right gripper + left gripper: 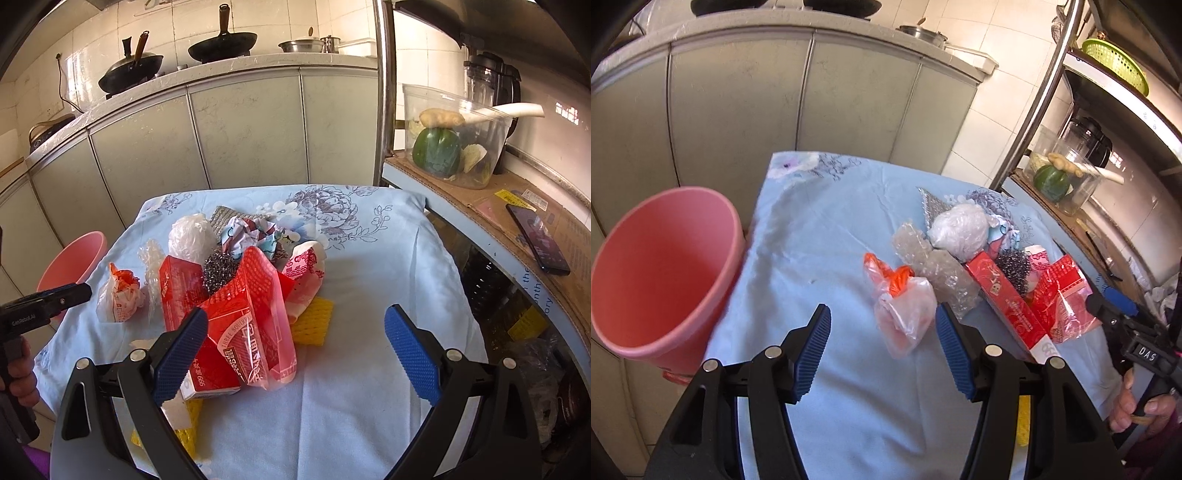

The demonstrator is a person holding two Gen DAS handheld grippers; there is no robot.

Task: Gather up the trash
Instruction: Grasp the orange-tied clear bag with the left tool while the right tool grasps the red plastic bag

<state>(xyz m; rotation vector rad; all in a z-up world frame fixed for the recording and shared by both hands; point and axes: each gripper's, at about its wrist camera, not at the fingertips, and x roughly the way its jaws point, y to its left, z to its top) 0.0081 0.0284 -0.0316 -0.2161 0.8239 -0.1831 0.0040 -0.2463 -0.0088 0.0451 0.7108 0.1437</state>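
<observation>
A pile of trash lies on the blue flowered cloth [820, 229]. My left gripper [882, 314] is open just above the cloth, and a small clear bag with orange inside [905, 314] lies between its blue pads, not pressed by either. Beyond it are bubble wrap [934, 266], a white plastic wad [956, 230], a red carton [1004, 295] and a steel scourer [1014, 266]. My right gripper [295, 314] is open over the near side of the pile, with a red see-through packet [258, 314] between its fingers, untouched. A pink bucket [661, 266] stands left of the table.
Grey cabinets [240, 122] with woks [223, 44] on the counter stand behind the table. To the right, a shelf holds a clear tub of vegetables [450, 136] and a phone [537, 240]. A yellow foam net [312, 319] lies under the pile. A hand [1126, 402] holds the right gripper's handle.
</observation>
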